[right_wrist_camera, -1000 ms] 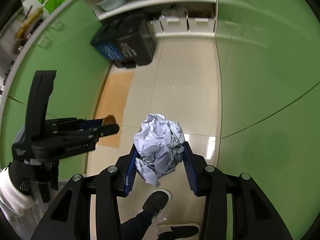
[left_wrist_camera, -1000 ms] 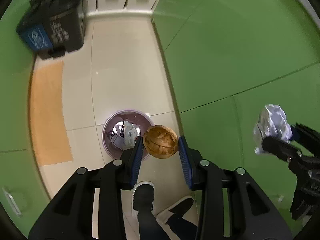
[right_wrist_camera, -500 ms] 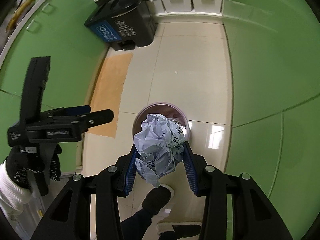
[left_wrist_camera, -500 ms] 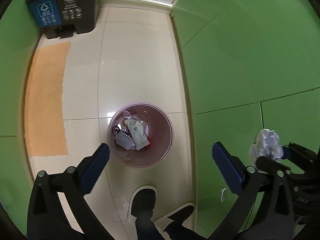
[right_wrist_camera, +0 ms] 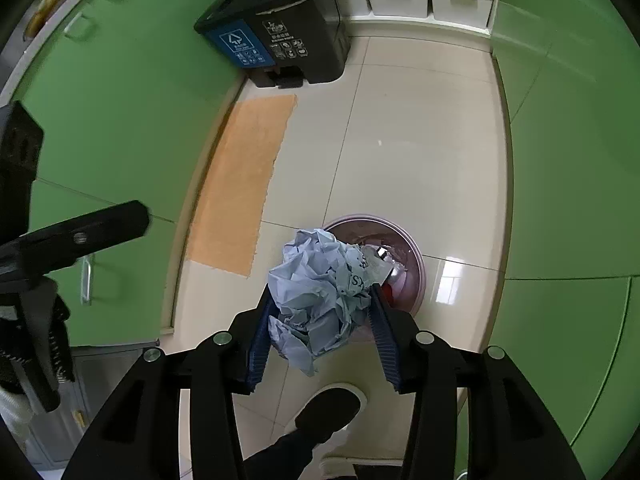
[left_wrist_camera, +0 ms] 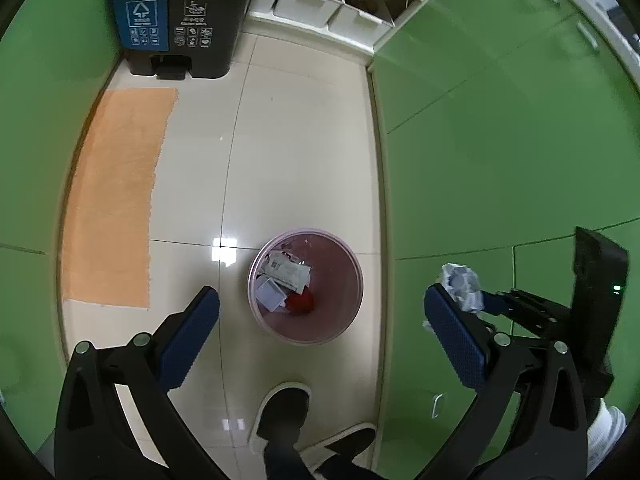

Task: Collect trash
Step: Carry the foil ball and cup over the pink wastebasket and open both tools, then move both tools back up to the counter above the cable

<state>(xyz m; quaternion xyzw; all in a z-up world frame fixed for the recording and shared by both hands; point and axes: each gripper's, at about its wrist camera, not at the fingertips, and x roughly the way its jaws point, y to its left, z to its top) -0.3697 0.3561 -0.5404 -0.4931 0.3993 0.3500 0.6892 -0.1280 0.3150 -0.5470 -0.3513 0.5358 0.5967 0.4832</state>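
Note:
A pink waste bin stands on the tiled floor below me, with papers and a red item inside. My left gripper is open wide and empty above the bin. My right gripper is shut on a crumpled grey-white paper ball and holds it above the bin's near rim. The paper ball and the right gripper also show at the right of the left wrist view.
Green cabinet fronts line both sides of the narrow floor. A black two-part recycling bin stands at the far end beside white storage boxes. An orange mat lies at the left. The person's shoes are below.
My left gripper opened and the brown crumpled ball left it. Both grippers rose and now look straight down at the bin. The right gripper kept its paper ball.

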